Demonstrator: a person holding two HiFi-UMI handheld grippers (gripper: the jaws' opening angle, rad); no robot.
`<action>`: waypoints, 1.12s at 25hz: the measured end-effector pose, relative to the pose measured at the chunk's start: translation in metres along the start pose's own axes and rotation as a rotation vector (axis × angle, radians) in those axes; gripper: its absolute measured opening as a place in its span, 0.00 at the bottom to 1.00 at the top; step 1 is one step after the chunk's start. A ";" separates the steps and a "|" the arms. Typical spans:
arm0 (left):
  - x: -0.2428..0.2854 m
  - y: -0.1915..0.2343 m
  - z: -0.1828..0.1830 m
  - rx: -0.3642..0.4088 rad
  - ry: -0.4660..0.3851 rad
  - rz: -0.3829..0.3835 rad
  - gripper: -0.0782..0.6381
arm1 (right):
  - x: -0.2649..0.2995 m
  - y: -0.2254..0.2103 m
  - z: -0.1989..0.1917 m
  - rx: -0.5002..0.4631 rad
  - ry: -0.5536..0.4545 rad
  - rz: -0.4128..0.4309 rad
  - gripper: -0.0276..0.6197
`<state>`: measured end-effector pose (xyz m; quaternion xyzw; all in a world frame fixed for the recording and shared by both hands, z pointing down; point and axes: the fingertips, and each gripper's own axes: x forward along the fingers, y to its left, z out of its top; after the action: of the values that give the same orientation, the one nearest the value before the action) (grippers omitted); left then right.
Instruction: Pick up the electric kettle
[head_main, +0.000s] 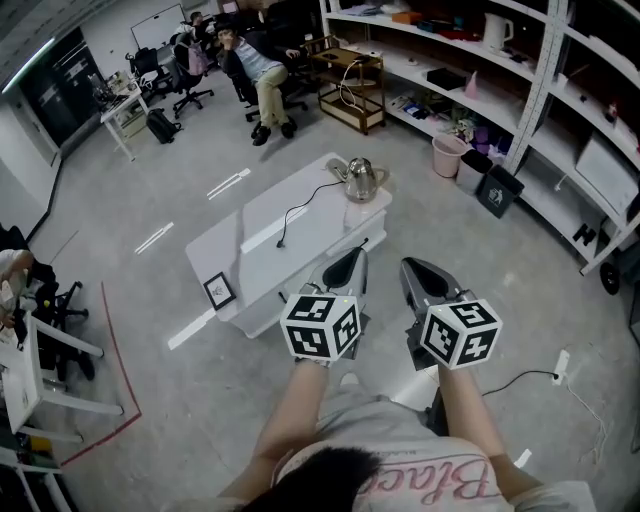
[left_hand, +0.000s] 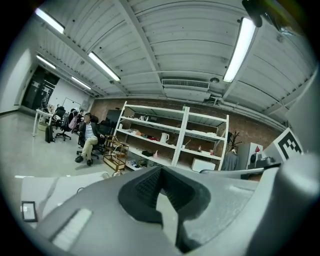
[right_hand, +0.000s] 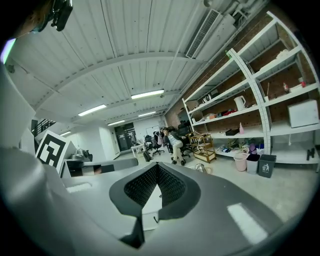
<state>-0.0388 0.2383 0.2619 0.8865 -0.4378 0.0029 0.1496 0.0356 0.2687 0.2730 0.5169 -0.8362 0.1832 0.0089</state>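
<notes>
The steel electric kettle (head_main: 361, 180) stands upright at the far right end of a white table (head_main: 250, 268), and its black cord (head_main: 300, 210) trails across the top to a loose plug. My left gripper (head_main: 355, 258) and right gripper (head_main: 413, 266) hover side by side over the table's near edge, well short of the kettle. Both are shut with nothing between the jaws. In the left gripper view the left gripper (left_hand: 160, 171) points at the shelving. In the right gripper view the kettle (right_hand: 201, 168) shows small, just right of the right gripper (right_hand: 157, 168).
A small framed card (head_main: 219, 291) stands at the table's left end. Metal shelving (head_main: 520, 60) lines the right wall, with a pink bin (head_main: 447, 155) below it. A seated person (head_main: 262, 70) and a wooden cart (head_main: 350, 85) are beyond. A power strip (head_main: 560, 365) lies on the floor.
</notes>
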 end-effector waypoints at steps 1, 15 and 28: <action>0.006 0.007 0.003 0.010 0.004 0.000 0.11 | 0.009 -0.003 0.003 0.004 -0.001 -0.004 0.08; 0.057 0.077 0.015 0.032 0.007 -0.066 0.11 | 0.102 -0.015 0.006 -0.039 0.028 -0.068 0.08; 0.088 0.100 0.019 -0.026 -0.017 -0.060 0.11 | 0.130 -0.035 0.009 -0.080 0.050 -0.073 0.08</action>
<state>-0.0649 0.1077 0.2826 0.8973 -0.4121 -0.0146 0.1573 0.0069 0.1398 0.3012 0.5415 -0.8229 0.1620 0.0574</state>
